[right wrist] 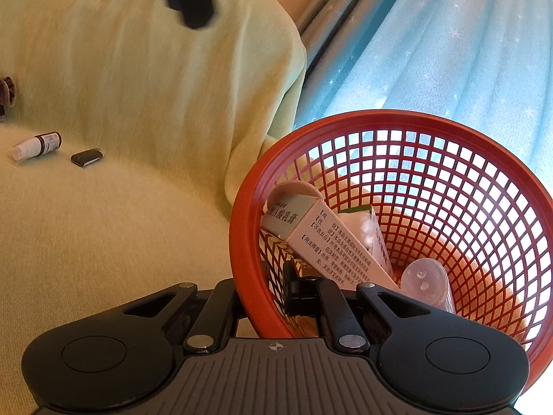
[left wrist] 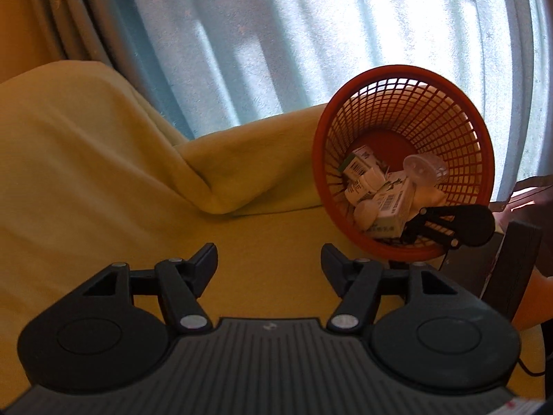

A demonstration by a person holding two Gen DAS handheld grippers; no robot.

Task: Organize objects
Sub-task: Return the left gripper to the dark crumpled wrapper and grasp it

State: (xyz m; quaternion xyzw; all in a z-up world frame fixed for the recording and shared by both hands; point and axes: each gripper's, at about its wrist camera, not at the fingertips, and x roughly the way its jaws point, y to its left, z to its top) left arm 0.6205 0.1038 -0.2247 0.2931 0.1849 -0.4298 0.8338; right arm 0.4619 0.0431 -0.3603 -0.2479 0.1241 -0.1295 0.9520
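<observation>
Basket [right wrist: 390, 128] first: it's a round orange-red plastic thing with a solid smooth rim and a lattice wall of little square holes, so the window light shines right through it. It's tipped toward the cameras, sitting at the right side of a sofa draped in a yellow-green fleecy blanket [right wrist: 138, 242]. Inside there's a jumble: a long white carton [right wrist: 331, 242] printed with Chinese text lying at a slant, a 2nd box with green on it behind that, a clear plastic cup [right wrist: 427, 278] on its side, plus a couple of small white bottles [left wrist: 363, 192] visible from the left wrist view.

The right gripper [right wrist: 273, 297] is clamped on the basket's near rim, 1 finger outside and 1 inside the wall. The left gripper [left wrist: 269, 263] has its jaws apart with only blanket between them, left of the basket.

Farther out on the blanket, well apart from the basket, lies a small dropper bottle [right wrist: 36, 145] with a white cap and brown body on its side, and just beside it a small dark glossy oblong [right wrist: 86, 156]. Behind everything hangs a pale blue curtain [left wrist: 311, 34] with tiny stars, soft folds, backlit.
</observation>
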